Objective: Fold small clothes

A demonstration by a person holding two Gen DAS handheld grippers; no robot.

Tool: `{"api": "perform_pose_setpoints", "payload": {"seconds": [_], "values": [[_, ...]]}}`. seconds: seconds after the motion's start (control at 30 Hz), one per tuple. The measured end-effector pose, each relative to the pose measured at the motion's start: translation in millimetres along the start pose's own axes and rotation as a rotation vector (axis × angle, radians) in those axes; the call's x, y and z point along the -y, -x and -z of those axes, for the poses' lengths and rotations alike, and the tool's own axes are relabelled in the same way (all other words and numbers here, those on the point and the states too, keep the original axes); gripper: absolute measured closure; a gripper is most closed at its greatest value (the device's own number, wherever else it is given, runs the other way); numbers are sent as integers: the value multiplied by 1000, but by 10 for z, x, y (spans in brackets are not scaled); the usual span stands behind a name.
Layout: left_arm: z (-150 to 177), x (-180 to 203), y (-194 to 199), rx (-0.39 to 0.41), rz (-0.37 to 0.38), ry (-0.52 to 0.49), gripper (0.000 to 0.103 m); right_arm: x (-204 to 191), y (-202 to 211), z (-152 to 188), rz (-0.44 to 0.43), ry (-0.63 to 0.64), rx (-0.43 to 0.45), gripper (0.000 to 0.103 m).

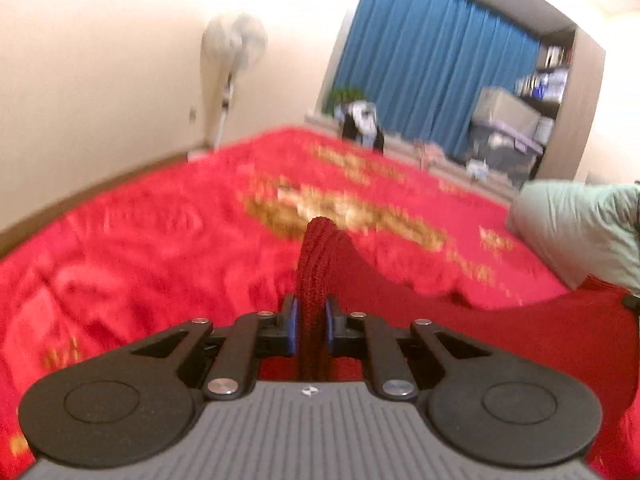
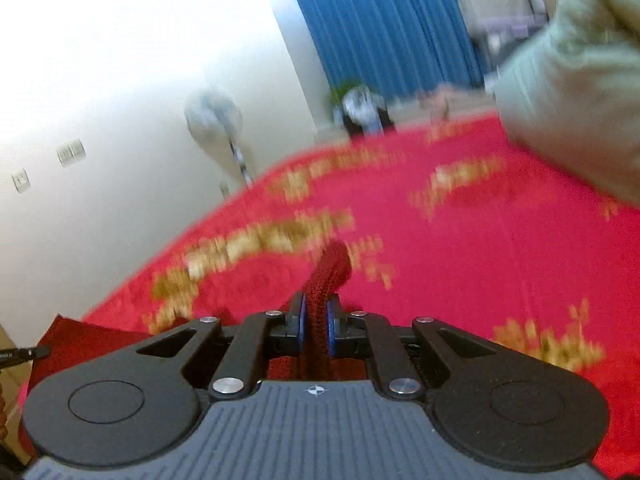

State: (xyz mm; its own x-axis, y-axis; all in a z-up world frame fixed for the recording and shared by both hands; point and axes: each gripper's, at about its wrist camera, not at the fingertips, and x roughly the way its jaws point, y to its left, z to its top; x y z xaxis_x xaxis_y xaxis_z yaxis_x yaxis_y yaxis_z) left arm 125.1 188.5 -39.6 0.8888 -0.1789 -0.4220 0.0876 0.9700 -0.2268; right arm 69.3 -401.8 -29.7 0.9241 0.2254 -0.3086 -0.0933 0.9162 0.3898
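Both the left gripper (image 1: pixel 311 322) and right gripper (image 2: pixel 316 326) pinch the dark red knit garment (image 1: pixel 460 320) above the red bedspread (image 1: pixel 160 240); judging by this, folding has barely begun.

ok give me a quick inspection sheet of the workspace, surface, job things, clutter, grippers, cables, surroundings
surface: red bedspread with gold pattern, rumpled, blurred in both views
job's things: dark red knit garment, one ribbed edge in each gripper, cloth stretching between them
clutter: pale green pillow at the bed's right side
grippers: left gripper shut on the garment; right gripper shut on the garment
cables: nothing seen
surroundings: blue curtain, white standing fan, storage boxes, wall switches
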Motion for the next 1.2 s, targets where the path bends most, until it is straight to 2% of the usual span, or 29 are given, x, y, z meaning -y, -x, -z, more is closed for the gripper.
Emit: {"api": "perform_pose_setpoints", "payload": {"seconds": [0.07,0.13,0.2,0.27,0.3,0.33,0.37,0.4,0.43,0.5,0.57,0.6,0.7,0.77,0.83,0.9,1.07,1.2], "values": [[-42,0,-40,32,-34,1,89,-53,-16,-27,20,32,76,93],[-59,-32,-152,7,-75,13,89,-50,-125,-14,55,43,98,93],[-48,-78,-349,-81,-101,27,88,11,-356,36,79,26,24,93],[17,-87,-554,-196,-111,23,87,112,-674,151,151,13,-122,92],[72,-65,-648,-259,-130,0,83,187,-834,222,162,-11,-218,91],[98,-46,-679,-285,-154,-23,78,241,-935,284,179,-30,-283,89],[110,-38,-667,-285,-179,-43,74,278,-981,330,217,-38,-318,81],[96,-28,-598,-255,-205,-57,69,273,-968,326,235,-39,-317,76],[75,3,-491,-208,-225,-69,69,254,-907,297,242,-38,-300,73],[37,87,-253,-140,-198,-54,69,194,-732,204,227,-29,-262,71],[56,274,-73,-124,-128,-54,69,106,-538,142,202,-17,-250,63],[80,445,-15,-128,-93,-82,65,48,-449,138,190,-9,-258,63],[311,953,75,-180,-38,-228,61,-114,-278,224,158,31,-306,63],[512,1148,8,-267,-35,-280,61,-235,-238,377,190,98,-370,63],[759,1164,-178,-410,-69,-271,59,-309,-308,585,266,172,-462,61],[836,1166,-191,-401,-67,-293,58,-309,-360,707,306,187,-509,57],[805,1108,-134,-402,-51,-269,58,-454,-239,668,344,191,-486,57],[753,1064,-163,-412,-41,-246,58,-477,-201,774,371,209,-489,57]]}}
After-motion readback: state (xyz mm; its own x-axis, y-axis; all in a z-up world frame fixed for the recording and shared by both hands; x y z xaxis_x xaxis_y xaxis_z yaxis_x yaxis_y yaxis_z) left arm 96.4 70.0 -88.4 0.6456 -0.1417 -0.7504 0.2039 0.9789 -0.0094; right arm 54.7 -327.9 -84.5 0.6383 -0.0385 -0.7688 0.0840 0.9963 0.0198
